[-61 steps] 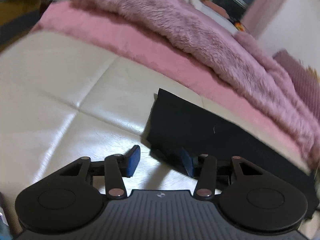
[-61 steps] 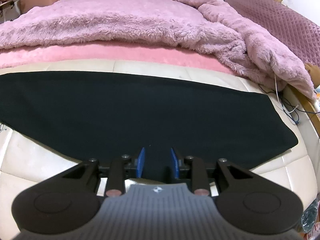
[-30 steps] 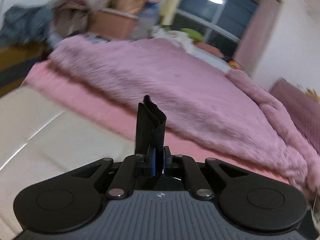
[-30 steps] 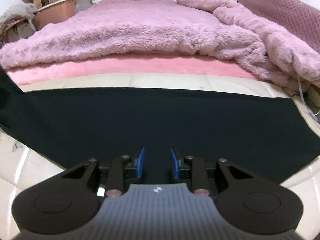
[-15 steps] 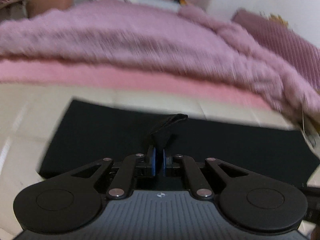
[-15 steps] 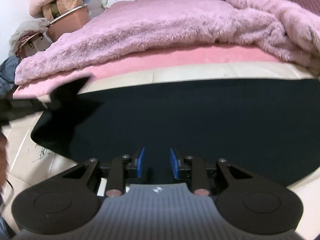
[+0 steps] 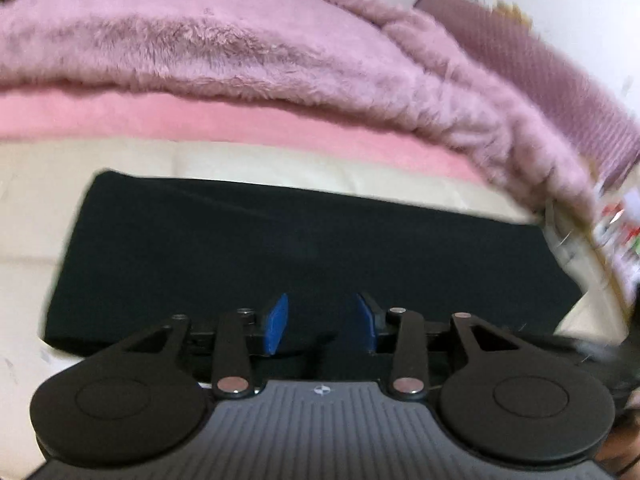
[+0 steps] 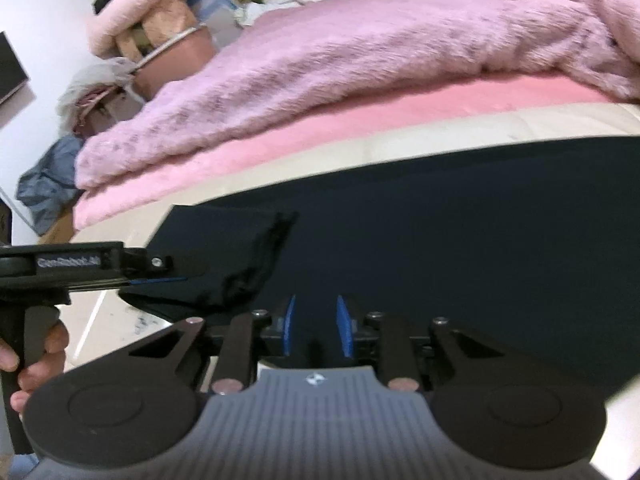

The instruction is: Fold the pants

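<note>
Two grippers work over black pants (image 7: 304, 248) spread flat on a cream bed surface (image 7: 36, 184), in front of a fuzzy pink blanket (image 7: 248, 52). The left gripper (image 7: 322, 326) has just been opening; its blue pads stand apart above the cloth, pinching nothing. The right gripper (image 8: 316, 330) has just been narrowing, its pads still apart over the pants' near edge.

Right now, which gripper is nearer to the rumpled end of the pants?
Left. The left gripper sits right beside the rumpled end of the pants, jaws just opened. The right gripper is further along, over flat cloth.
</note>
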